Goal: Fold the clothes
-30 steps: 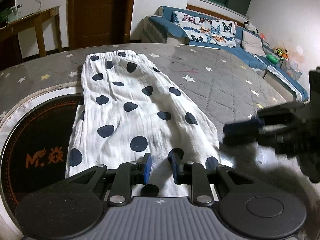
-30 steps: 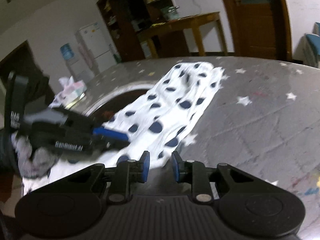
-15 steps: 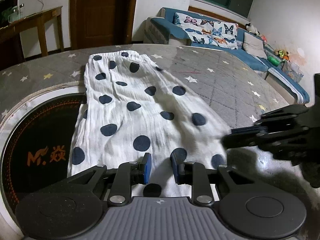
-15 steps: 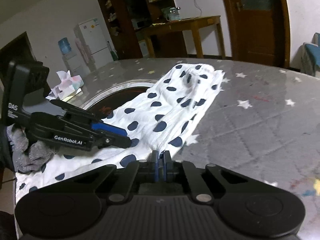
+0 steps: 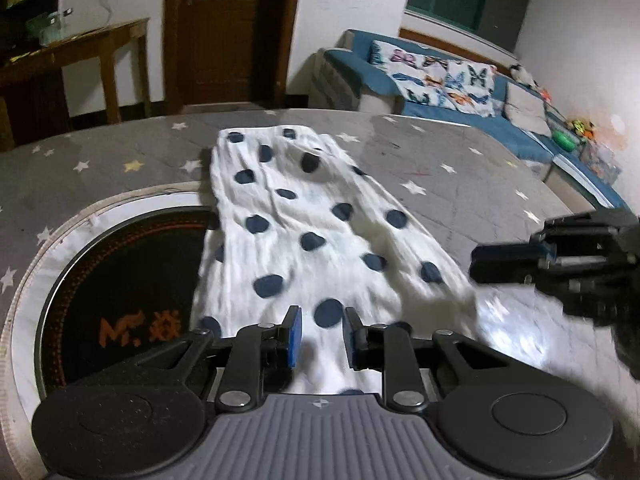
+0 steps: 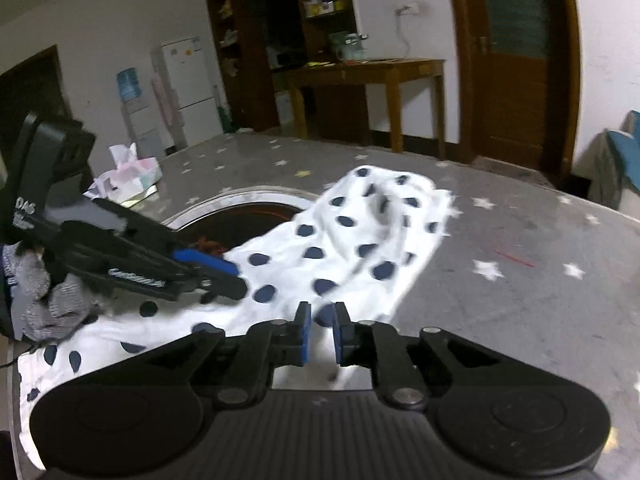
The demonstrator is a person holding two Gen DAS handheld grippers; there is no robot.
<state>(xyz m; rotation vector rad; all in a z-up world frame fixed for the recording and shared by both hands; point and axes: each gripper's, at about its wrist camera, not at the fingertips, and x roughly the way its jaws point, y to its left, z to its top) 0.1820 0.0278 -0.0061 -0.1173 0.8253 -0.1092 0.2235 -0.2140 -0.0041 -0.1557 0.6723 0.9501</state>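
A white garment with navy dots (image 5: 304, 216) lies lengthwise on the grey star-print table (image 5: 460, 184). My left gripper (image 5: 320, 316) is over its near part, with cloth bunched in the narrow gap between the blue pads. In the right wrist view that gripper (image 6: 228, 276) reaches in from the left over the garment (image 6: 344, 248). My right gripper (image 6: 322, 312) has the garment's right edge between its pads, and its jaws are opening slightly. The left wrist view shows the right gripper (image 5: 480, 268) with the cloth's corner drawn up to its tip.
A dark round disc with an orange logo (image 5: 120, 280) is set into the table under the garment's left side. A tissue box (image 6: 132, 176) sits at the far left. A blue sofa (image 5: 440, 92) and a wooden side table (image 6: 368, 76) stand beyond the table.
The right jaws went from apart to fully shut on the garment's right edge, then parted a little. The cloth's right corner has risen, and cloth has gathered toward the left gripper.
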